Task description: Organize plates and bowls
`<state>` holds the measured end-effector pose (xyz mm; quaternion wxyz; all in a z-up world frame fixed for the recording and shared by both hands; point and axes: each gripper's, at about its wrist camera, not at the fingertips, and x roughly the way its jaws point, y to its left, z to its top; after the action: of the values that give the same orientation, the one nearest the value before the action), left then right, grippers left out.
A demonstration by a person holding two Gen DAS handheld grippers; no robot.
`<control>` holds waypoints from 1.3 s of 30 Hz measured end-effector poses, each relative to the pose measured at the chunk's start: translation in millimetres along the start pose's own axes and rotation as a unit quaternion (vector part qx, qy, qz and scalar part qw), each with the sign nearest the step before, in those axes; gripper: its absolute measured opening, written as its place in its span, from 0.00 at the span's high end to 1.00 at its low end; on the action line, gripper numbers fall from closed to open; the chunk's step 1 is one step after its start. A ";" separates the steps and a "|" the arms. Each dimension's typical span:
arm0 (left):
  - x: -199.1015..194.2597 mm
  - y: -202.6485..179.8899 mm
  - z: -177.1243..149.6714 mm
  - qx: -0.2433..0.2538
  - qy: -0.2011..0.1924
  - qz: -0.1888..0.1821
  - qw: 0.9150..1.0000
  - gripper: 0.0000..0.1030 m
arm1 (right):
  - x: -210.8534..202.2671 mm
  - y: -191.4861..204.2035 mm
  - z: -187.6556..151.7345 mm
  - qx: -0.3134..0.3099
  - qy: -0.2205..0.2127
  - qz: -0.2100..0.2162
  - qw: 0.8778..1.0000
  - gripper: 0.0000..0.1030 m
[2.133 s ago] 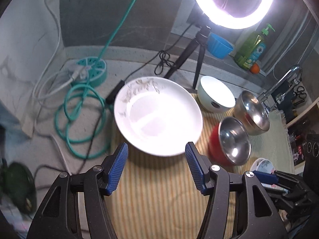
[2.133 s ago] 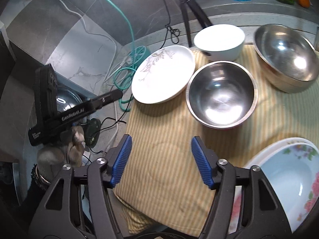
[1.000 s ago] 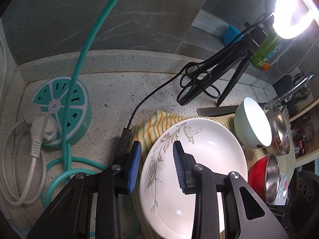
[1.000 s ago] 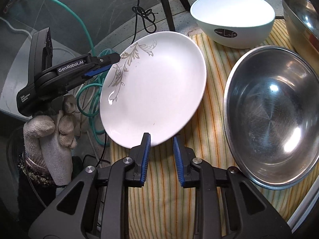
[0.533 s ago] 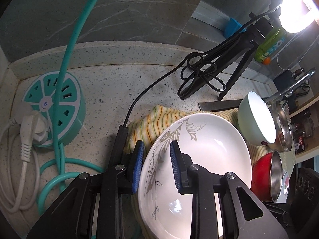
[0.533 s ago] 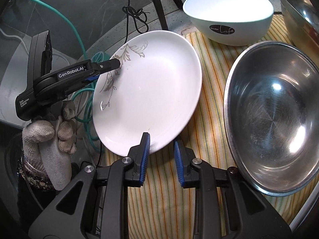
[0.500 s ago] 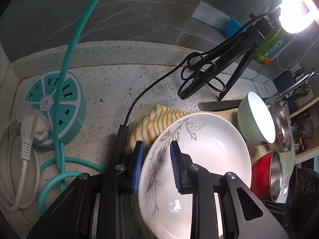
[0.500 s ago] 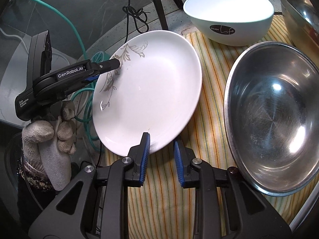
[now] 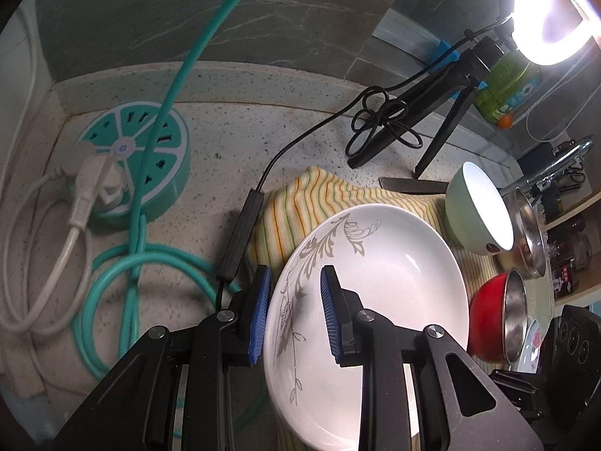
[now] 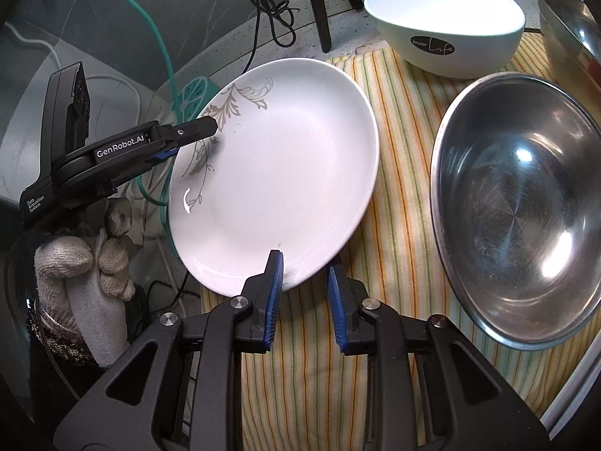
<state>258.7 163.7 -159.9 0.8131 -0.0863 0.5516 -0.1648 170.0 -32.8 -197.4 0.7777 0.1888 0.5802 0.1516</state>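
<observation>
A white plate point(image 10: 285, 173) with a grey leaf print lies over the left edge of the striped cloth point(image 10: 405, 120). Both grippers hold it by opposite rims. My right gripper point(image 10: 304, 268) is shut on the near rim. My left gripper point(image 10: 208, 127), in a gloved hand point(image 10: 75, 263), pinches the leaf-printed rim. The left wrist view shows that rim of the plate point(image 9: 375, 293) passing between the blue pads of the left gripper point(image 9: 295, 274). Beyond stand a white bowl point(image 10: 447, 26) and a steel bowl point(image 10: 518, 206).
A second steel bowl point(image 10: 571, 30) sits at the far right. A red bowl point(image 9: 488, 323) holds a steel one. A teal power strip point(image 9: 135, 161) with coiled cables lies left of the cloth. A tripod point(image 9: 443, 90) and a ring light point(image 9: 548, 11) stand behind.
Two seconds ago both grippers stood open, short of the plate; both have since closed on its rim. In the left wrist view the counter has lately slid up and right behind the held plate.
</observation>
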 end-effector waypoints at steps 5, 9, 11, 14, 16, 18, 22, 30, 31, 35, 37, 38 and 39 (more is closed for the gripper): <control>-13.1 -2.2 -24.6 -0.015 -0.007 0.010 1.000 0.76 | -3.5 -0.2 -4.3 -0.016 0.007 -0.001 1.000 0.77; -22.6 -0.8 -46.3 -0.038 -0.014 0.009 0.999 0.76 | -6.4 0.2 -11.0 -0.038 0.012 -0.002 0.999 0.78; -27.4 -0.9 -57.9 -0.051 -0.018 0.011 0.998 0.76 | -7.0 1.2 -15.8 -0.047 0.013 -0.001 0.999 0.79; -34.7 -3.2 -74.9 -0.063 -0.025 0.018 0.998 0.76 | -10.5 -2.8 -22.7 -0.056 0.017 0.002 0.998 0.80; -39.9 -5.8 -84.9 -0.070 -0.030 0.022 0.997 0.76 | -14.0 -5.4 -26.2 -0.064 0.018 0.004 0.998 0.81; -44.9 -7.9 -94.9 -0.079 -0.037 0.023 0.996 0.76 | -16.2 -7.1 -28.9 -0.072 0.019 0.007 0.997 0.81; -55.4 -13.2 -118.3 -0.099 -0.055 0.028 0.993 0.76 | -20.7 -9.1 -35.7 -0.091 0.025 0.013 0.995 0.82; -74.2 -26.9 -158.3 -0.133 -0.079 0.045 0.987 0.76 | -30.4 -10.4 -52.3 -0.141 0.040 0.023 0.989 0.82; -76.8 -29.4 -162.8 -0.136 -0.081 0.048 0.986 0.76 | -32.6 -10.9 -54.5 -0.146 0.041 0.025 0.988 0.82; -87.6 -41.5 -180.1 -0.151 -0.094 0.054 0.983 0.76 | -44.1 -13.0 -62.4 -0.167 0.043 0.033 0.984 0.82; -91.8 -49.1 -186.8 -0.156 -0.099 0.057 0.981 0.76 | -52.8 -15.3 -66.4 -0.177 0.042 0.039 0.983 0.82; -93.9 -53.4 -190.6 -0.157 -0.103 0.058 0.981 0.76 | -56.5 -16.4 -67.6 -0.181 0.042 0.040 0.982 0.82; -95.6 -58.0 -194.1 -0.160 -0.105 0.060 0.980 0.76 | -61.6 -18.8 -69.0 -0.186 0.042 0.041 0.981 0.82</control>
<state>36.8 152.4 -131.3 0.8507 -0.1989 0.4864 -0.0158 86.8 -69.2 -171.7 0.7675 0.0585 0.5655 0.2962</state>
